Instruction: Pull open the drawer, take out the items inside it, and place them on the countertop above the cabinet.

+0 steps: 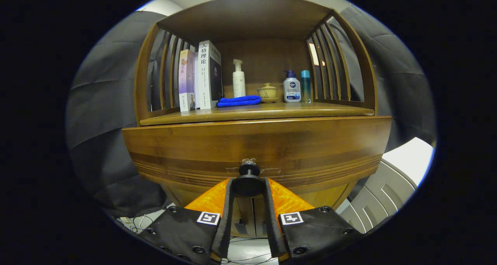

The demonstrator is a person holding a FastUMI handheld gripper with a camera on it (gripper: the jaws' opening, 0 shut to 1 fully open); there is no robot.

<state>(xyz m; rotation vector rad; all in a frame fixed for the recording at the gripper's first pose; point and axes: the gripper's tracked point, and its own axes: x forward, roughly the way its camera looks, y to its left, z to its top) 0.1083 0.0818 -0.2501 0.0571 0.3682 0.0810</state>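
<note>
A wooden cabinet stands in front of me, its drawer front (pixel 256 144) closed flush under the countertop (pixel 256 111). A round dark knob (pixel 248 179) sticks out from the middle of the drawer front. My gripper (pixel 248 185) has a finger on each side of that knob, and both press against it. The inside of the drawer is hidden behind its front.
On the countertop stand upright books (pixel 202 77), a white pump bottle (pixel 238 80), a folded blue cloth (pixel 238 101), a small lidded ceramic cup (pixel 268 92), a blue-capped lotion bottle (pixel 292 87) and a slim teal bottle (pixel 306 84). Slatted wooden sides and a top board enclose it. Grey steps (pixel 384 195) lie lower right.
</note>
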